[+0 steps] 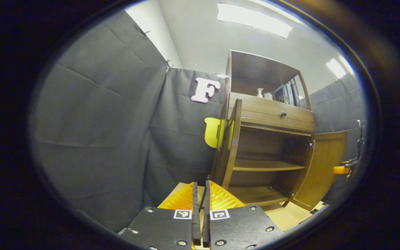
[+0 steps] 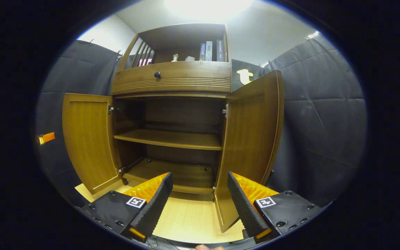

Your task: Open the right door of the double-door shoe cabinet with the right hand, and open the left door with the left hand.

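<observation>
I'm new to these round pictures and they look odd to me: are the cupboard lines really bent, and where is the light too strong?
In the right gripper view the lens bows the cabinet, its right door curving outward, and a ceiling light washes out the top. In the left gripper view the ceiling panels glare, the edges dim, and the cabinet leans.

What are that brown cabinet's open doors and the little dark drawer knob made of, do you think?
The brown cabinet's two open doors look like wood or wood veneer: vertical grain lines show, and a soft sheen suggests varnish. The small round dark drawer knob is too small to judge; maybe metal or dark-stained wood.
</observation>
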The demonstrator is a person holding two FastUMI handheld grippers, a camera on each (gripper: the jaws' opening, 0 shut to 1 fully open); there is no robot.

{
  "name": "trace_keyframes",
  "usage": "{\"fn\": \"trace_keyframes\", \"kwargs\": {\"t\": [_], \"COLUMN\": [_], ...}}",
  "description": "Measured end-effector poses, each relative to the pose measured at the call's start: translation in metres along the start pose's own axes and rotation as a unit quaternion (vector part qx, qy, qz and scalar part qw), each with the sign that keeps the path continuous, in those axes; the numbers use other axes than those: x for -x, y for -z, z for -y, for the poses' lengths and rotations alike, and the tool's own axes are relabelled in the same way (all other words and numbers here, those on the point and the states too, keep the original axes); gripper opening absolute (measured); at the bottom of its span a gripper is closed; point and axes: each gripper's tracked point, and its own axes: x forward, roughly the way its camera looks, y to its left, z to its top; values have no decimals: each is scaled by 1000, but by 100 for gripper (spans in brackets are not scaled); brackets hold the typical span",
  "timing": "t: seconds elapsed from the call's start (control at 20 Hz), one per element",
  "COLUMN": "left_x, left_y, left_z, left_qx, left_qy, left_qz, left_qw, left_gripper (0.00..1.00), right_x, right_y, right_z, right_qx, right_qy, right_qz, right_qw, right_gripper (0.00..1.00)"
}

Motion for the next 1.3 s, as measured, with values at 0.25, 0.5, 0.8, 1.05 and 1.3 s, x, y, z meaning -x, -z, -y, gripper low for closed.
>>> {"fn": "trace_keyframes", "kwargs": {"t": [0.25,0.5,0.8,1.05,1.3], "left_x": [48,79,91,70,37], "left_y": [-20,-16,-17,-24,-4], "left_z": [46,118,170,156,146], "left_qx": [7,13,-4,-37,-65], "left_qy": [-39,-36,-47,-75,-63], "left_qz": [23,13,9,28,32], "left_qw": [999,999,999,996,995], "left_gripper": [68,99,98,99,99], "right_x": [24,35,52,52,46], "right_y": [-12,-15,-1,7,6], "right_z": [23,35,52,65,70], "right_qx": [6,-22,-72,-83,-83], "right_qy": [-37,-82,-85,-47,26], "right_qz": [26,33,29,31,39], "right_qw": [999,996,993,995,995], "right_gripper": [97,98,96,92,92]}}
